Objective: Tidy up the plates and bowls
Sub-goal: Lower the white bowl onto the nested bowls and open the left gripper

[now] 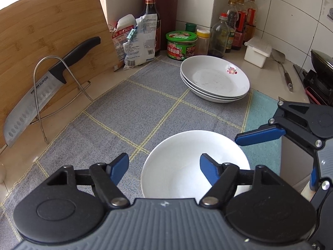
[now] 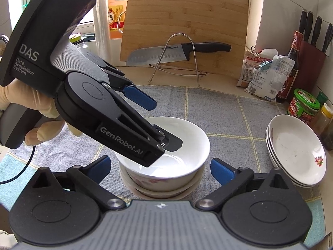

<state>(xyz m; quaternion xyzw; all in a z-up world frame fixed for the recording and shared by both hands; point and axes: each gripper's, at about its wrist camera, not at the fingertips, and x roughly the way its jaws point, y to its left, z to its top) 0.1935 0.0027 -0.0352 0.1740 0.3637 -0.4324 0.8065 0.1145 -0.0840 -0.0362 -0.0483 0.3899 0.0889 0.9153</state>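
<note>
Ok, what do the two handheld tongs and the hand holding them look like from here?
Both tongs are black linkage frames with blue fingertip pads and a ribbed grey body. The left tongs carry white lettering, "GenRobot.AI" on one finger and "DAS Data Acquisition System" on the housing, with a thin black cable trailing off. The hand wears a thin pale glove. The right tongs show silver pivot screws.

Two black grippers, left gripper (image 2: 160, 123) and right gripper (image 2: 160, 168), with blue fingertip pads (image 2: 139, 100), silver screws, grey ribbed bodies, white "DAS" and "GenRobot.AI" lettering; a gloved hand (image 2: 31, 106).
</note>
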